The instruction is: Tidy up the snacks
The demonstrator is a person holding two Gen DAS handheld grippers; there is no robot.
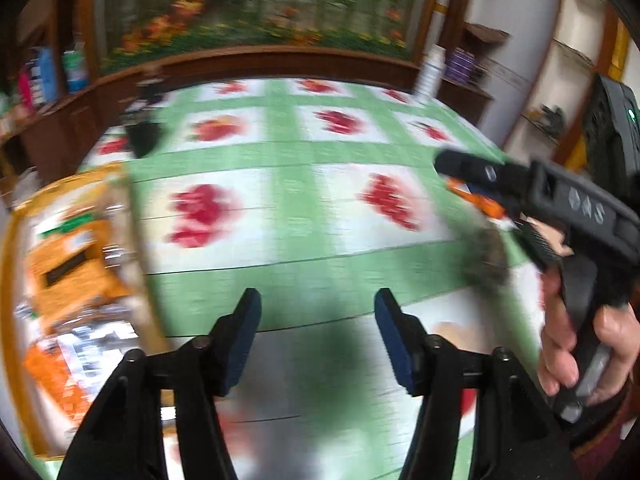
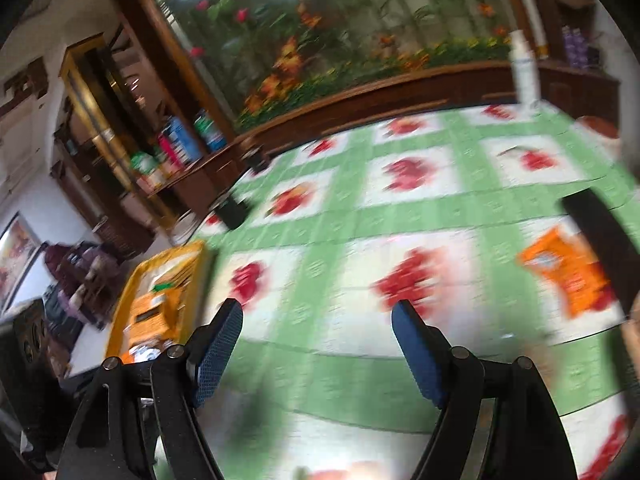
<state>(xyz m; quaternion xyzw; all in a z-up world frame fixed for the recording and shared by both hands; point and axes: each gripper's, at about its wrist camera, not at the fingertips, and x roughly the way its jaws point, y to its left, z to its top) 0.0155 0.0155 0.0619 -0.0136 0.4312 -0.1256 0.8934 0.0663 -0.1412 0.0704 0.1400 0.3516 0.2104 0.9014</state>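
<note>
Snack packet (image 2: 568, 272) whole only right-wrist.

Desk cloth (image 1: 320, 152) was green grid around white squares, each square carrying blurred red flower. Tray (image 2: 192, 252) had yellow rim; packets inside it (image 1: 68, 264) were orange with silver foil and small green patch. Loose snack packet (image 2: 568, 272) on cloth was orange with pale print. Left gripper (image 1: 316, 312) and right gripper (image 2: 318, 320) were black, with dark blue textured fingers (image 1: 394, 340). Cabinet (image 2: 360, 100) behind desk was dark brown wood. Wall mural (image 1: 256, 4) showed green foliage with orange and red blossoms.
</note>
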